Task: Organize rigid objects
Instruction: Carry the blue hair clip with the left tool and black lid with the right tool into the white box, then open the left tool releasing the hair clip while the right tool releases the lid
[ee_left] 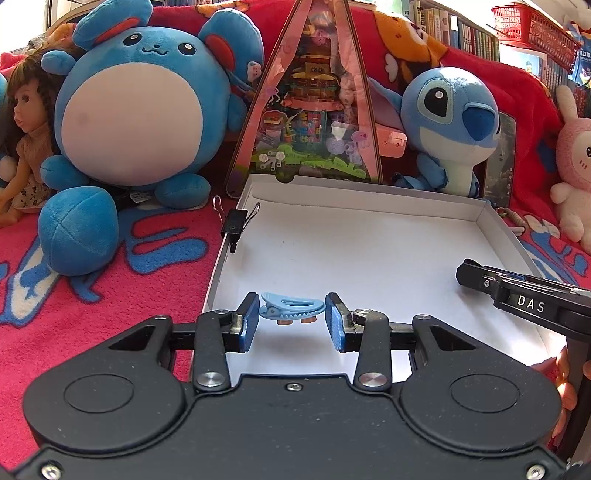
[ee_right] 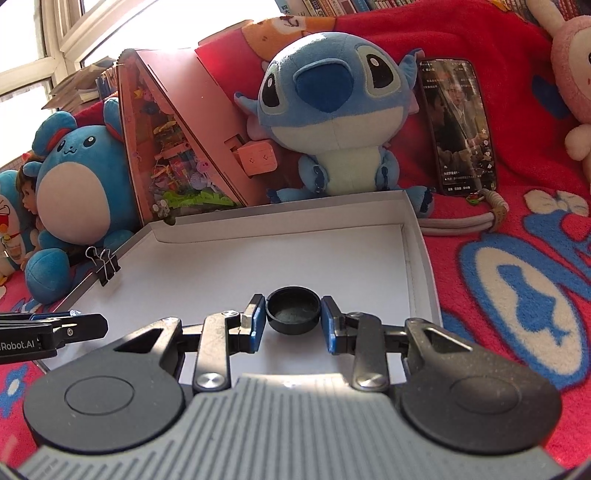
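A light-blue toothed hair clip (ee_left: 291,309), lying flat, sits low in the frame's centre over a shallow white box (ee_left: 369,236). A black binder clip (ee_left: 236,221) grips the box's left wall. A round black cap (ee_right: 293,314), hollow side up, sits at centre frame.

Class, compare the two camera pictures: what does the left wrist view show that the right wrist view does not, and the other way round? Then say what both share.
Only the left wrist view shows the blue hair clip held between the left gripper pads, and the red basket. Only the right wrist view shows the black cap clamped in the right gripper, and the phone face-on. Both show the white box, the binder clip on its wall, and the blue plush toys.
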{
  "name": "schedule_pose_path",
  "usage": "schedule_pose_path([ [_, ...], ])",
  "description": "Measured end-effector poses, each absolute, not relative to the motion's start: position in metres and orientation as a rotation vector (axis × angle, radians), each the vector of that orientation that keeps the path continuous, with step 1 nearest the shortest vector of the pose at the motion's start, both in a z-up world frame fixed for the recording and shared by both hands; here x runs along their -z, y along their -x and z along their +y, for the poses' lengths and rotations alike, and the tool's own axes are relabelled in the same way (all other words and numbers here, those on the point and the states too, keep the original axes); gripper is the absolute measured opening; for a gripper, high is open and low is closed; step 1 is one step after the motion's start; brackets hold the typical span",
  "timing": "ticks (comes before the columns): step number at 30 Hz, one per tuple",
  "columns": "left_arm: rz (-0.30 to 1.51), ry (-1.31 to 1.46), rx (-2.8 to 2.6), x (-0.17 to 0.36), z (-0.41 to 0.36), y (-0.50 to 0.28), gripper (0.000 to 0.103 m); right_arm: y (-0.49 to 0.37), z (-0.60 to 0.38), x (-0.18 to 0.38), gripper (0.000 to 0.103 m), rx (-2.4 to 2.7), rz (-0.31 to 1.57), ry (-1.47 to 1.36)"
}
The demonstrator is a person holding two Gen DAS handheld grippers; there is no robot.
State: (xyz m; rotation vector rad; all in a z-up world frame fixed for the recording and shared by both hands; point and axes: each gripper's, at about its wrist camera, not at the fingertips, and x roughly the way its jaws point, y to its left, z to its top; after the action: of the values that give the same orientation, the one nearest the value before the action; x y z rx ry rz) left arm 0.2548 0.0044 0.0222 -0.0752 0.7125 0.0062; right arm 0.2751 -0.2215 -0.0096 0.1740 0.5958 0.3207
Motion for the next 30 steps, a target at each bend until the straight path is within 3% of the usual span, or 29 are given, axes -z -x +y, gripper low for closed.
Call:
schedule_pose_path([
  [30,0.723,0.000,-0.049,-0.009,-0.013,-0.291,0.037,-0.275,-0.200,0.004,0.038,-0.279,0.630,0.015],
])
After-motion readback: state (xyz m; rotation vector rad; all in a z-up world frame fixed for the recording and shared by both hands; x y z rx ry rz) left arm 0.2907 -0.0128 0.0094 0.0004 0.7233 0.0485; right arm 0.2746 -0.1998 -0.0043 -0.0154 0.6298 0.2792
